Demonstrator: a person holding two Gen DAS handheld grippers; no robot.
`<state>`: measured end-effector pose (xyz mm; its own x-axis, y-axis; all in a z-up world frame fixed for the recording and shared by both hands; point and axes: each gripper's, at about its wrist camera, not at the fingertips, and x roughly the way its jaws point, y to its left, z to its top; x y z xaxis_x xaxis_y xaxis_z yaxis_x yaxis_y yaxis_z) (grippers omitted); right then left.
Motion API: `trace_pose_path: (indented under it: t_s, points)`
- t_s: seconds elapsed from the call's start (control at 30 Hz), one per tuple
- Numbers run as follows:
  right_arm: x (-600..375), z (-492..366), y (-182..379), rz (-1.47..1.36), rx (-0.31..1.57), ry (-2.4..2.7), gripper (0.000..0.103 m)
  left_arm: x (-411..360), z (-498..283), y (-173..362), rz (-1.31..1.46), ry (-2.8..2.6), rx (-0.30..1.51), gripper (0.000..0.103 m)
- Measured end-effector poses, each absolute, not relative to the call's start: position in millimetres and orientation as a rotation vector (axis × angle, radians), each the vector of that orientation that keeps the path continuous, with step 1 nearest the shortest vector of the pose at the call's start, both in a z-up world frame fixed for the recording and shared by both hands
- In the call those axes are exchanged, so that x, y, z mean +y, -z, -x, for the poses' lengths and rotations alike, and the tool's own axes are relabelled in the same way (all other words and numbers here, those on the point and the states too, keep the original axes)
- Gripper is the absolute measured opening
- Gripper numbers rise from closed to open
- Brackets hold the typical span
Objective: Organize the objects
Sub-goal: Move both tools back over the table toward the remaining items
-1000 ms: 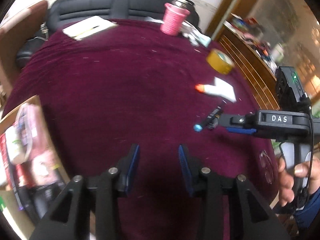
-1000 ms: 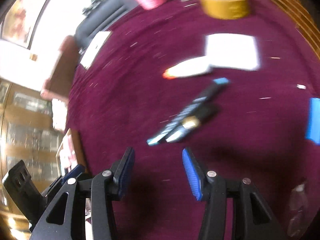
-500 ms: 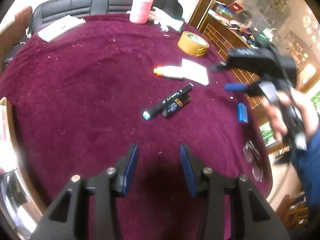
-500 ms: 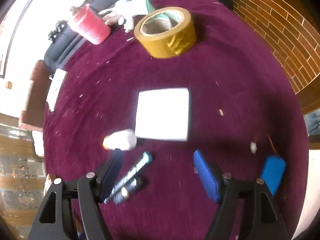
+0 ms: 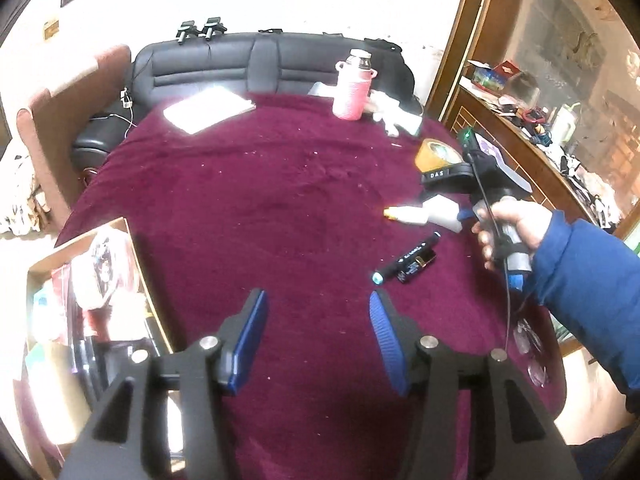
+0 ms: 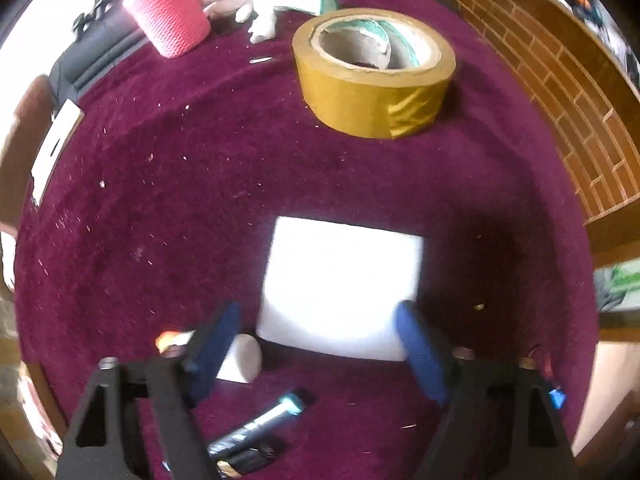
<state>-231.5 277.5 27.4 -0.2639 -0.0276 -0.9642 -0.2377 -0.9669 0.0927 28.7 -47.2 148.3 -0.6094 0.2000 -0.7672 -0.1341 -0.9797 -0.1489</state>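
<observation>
Reading "DAS" in white letters is possible on the right gripper (image 6: 320, 344), whose jaws have just been closing and now stand apart around the white pad (image 6: 340, 284), not pressing it. White print on the black marker (image 5: 406, 258) is too small to read. Its glue tube (image 6: 240, 356) is partly hidden behind 1 finger. The left gripper (image 5: 316, 340), just opening, spreads empty over the maroon cloth (image 5: 240, 208). Ahead stands a tape roll (image 6: 372, 72).

My jaws wear ribbed blue pads (image 6: 420, 354). Below me: plush maroon tabletop (image 6: 200, 200), glossy golden-brown tape roll (image 6: 372, 84), plain white square pad (image 6: 340, 284), pink knit-textured cup (image 6: 168, 12).
</observation>
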Motion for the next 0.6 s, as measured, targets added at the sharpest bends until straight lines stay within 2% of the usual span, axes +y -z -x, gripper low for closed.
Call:
trace_pose_path:
  t_s: [0.03, 0.1, 0.17, 0.23, 0.33, 0.4, 0.47, 0.6]
  points:
    - [280.8, 228.7, -29.0, 1.816, 0.303, -2.388, 0.057, -45.7, -24.5, -146.2, 1.288, -2.645, -0.114, 0.052]
    - [292.9, 220.9, -32.7, 1.820, 0.306, -2.418, 0.027, -39.7, -16.4, -142.9, 1.293, -2.611, -0.116, 0.052]
    - [307.5, 213.0, -33.9, 1.840, 0.341, -2.421, 0.021, -30.3, -8.6, -140.3, 1.285, -2.581, -0.097, 0.052]
    - [329.2, 195.7, -33.7, 1.846, 0.505, -2.442, 0.021, -18.1, 7.0, -135.8, 1.291, -2.528, -0.074, 0.052]
    - [347.6, 176.5, -40.1, 1.834, 0.658, -2.474, 0.024, 2.5, 33.3, -132.0, 1.293, -2.468, -0.046, 0.053]
    - [357.9, 169.5, -47.9, 1.810, 0.735, -2.499, 0.048, 14.8, 49.0, -130.6, 1.288, -2.437, -0.044, 0.053]
    - [362.7, 165.9, -59.1, 1.775, 0.697, -2.537, 0.057, 25.9, 62.7, -129.3, 1.289, -2.421, -0.035, 0.054]
    - [367.3, 167.6, -74.7, 1.747, 0.673, -2.592, 0.058, 58.2, 97.1, -120.2, 1.289, -2.362, 0.061, 0.057]
